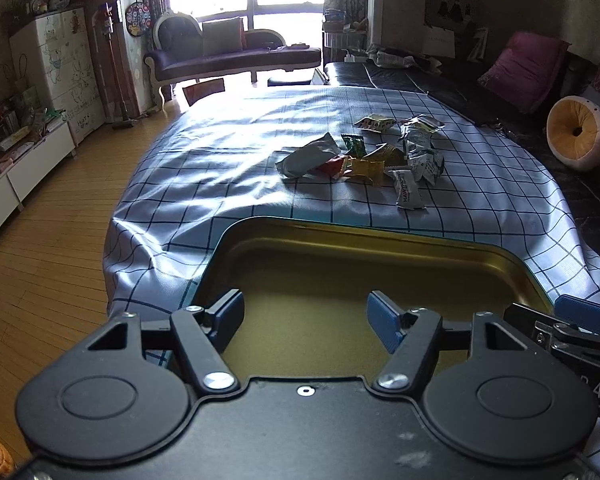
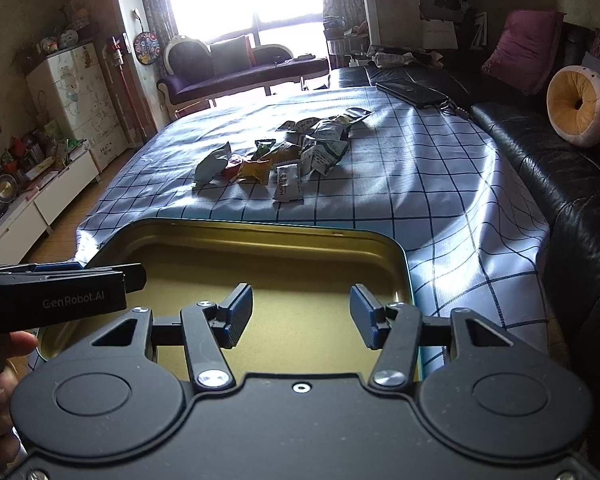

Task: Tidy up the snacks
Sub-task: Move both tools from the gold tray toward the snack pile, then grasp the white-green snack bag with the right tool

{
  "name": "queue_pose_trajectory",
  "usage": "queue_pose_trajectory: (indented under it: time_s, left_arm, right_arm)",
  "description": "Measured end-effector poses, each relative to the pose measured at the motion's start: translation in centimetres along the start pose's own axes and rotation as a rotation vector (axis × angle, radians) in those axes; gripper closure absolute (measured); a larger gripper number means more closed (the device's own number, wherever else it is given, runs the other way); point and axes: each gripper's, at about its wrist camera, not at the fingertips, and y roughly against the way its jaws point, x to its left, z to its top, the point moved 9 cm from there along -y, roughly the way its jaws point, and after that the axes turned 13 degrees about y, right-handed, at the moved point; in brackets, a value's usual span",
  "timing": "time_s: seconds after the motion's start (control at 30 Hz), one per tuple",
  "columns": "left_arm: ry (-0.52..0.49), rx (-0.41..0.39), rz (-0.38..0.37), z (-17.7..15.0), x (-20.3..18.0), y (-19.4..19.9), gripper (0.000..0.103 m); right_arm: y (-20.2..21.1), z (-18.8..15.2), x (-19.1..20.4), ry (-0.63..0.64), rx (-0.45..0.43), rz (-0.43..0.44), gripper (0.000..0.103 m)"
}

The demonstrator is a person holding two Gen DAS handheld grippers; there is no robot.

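Observation:
A pile of several small snack packets (image 1: 380,152) lies on the checked tablecloth, also in the right wrist view (image 2: 284,156). An empty gold-lined tin (image 1: 340,280) sits at the table's near edge, and shows in the right wrist view too (image 2: 260,264). My left gripper (image 1: 305,320) is open and empty above the tin's near side. My right gripper (image 2: 301,316) is open and empty over the tin, beside the left one. The right gripper's side shows at the far right of the left wrist view (image 1: 580,320).
The table with the checked cloth (image 1: 260,160) stands beside a black leather sofa (image 2: 540,152) on the right with cushions. A dark flat object (image 2: 412,92) lies at the table's far right corner. Wooden floor (image 1: 60,220) and cabinets are to the left.

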Motion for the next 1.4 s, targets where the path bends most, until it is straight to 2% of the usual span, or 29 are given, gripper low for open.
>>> queue_pose_trajectory:
  time_s: [0.37, 0.83, 1.2, 1.4]
  left_arm:
    - [0.008, 0.049, -0.023, 1.2, -0.2, -1.6, 0.032]
    - [-0.042, 0.145, -0.02, 1.7, -1.6, -5.5, 0.032]
    - [-0.076, 0.161, -0.007, 3.9, -2.5, -8.1, 0.032]
    - [-0.078, 0.161, 0.009, 4.9, -2.7, -9.8, 0.032]
  right_arm:
    - [-0.9, 0.2, 0.2, 0.034, 0.015, -0.002, 0.044]
    - [-3.2, 0.9, -0.9, 0.024, 0.055, 0.003, 0.044]
    - [-6.2, 3.8, -2.6, -0.023, 0.045, 0.004, 0.044]
    - [-8.8, 5.5, -3.8, -0.086, 0.11, -0.019, 0.044]
